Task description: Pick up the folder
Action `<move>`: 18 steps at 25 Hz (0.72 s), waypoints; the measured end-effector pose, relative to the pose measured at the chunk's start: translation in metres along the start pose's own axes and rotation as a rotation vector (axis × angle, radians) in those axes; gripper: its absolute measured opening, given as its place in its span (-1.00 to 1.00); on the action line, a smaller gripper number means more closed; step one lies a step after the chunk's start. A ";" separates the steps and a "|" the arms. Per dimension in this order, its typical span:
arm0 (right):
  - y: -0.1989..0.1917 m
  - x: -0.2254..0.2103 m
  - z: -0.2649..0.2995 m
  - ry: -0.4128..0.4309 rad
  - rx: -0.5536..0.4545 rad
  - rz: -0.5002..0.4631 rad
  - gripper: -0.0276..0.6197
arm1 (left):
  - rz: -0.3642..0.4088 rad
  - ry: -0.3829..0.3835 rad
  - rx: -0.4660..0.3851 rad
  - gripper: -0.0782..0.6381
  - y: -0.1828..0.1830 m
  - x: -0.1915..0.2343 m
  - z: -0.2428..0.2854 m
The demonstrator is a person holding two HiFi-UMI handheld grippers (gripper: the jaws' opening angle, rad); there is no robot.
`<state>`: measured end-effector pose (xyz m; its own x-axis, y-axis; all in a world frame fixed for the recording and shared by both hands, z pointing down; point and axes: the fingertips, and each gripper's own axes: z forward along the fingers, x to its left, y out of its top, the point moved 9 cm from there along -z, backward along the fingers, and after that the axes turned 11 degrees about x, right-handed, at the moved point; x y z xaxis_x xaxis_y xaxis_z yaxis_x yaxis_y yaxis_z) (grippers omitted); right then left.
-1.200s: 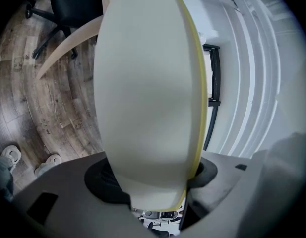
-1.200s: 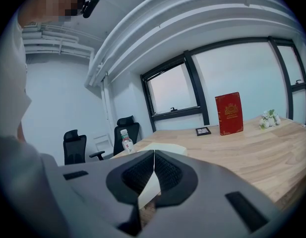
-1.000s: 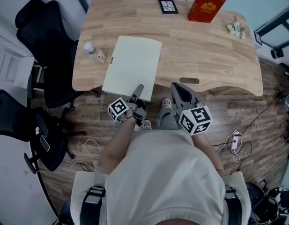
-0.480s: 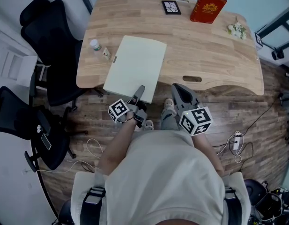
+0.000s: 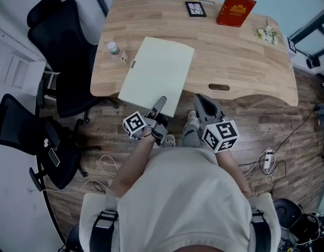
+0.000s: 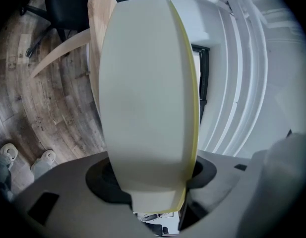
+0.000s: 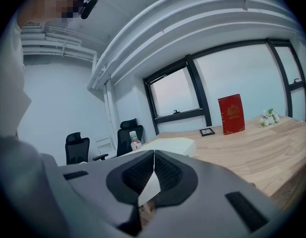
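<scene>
Left gripper (image 5: 159, 105) is clamped on the folder's (image 5: 160, 72) near edge; right gripper (image 5: 202, 105) is closed and empty. The folder's far end, seemingly unsupported ahead of the jaws, could sag and slip free.

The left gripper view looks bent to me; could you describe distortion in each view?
Left gripper view: the wide lens bows the folder into a barrel shape. Right gripper view: the window frame and ceiling beams curve; corners go black. Head view: the table bulges slightly; lighting even.
</scene>
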<state>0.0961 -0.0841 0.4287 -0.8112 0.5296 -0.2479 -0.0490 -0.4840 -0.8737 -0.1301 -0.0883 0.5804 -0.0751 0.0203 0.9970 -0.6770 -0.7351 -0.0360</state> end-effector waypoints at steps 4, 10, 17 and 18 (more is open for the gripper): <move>-0.003 0.002 -0.003 -0.005 -0.008 0.008 -0.86 | -0.006 -0.037 -0.002 0.03 -0.003 -0.014 -0.004; -0.006 0.005 -0.007 -0.007 -0.025 0.015 -0.86 | -0.008 -0.096 -0.003 0.03 -0.003 -0.034 -0.012; -0.007 0.004 -0.012 -0.015 -0.043 0.021 -0.86 | 0.023 -0.109 0.007 0.03 -0.005 -0.058 -0.022; -0.007 0.004 -0.013 -0.016 -0.045 0.020 -0.86 | 0.027 -0.109 0.007 0.03 -0.005 -0.060 -0.023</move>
<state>0.1009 -0.0699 0.4284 -0.8213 0.5082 -0.2593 -0.0061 -0.4623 -0.8867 -0.1394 -0.0701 0.5190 -0.0124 -0.0731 0.9972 -0.6705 -0.7393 -0.0625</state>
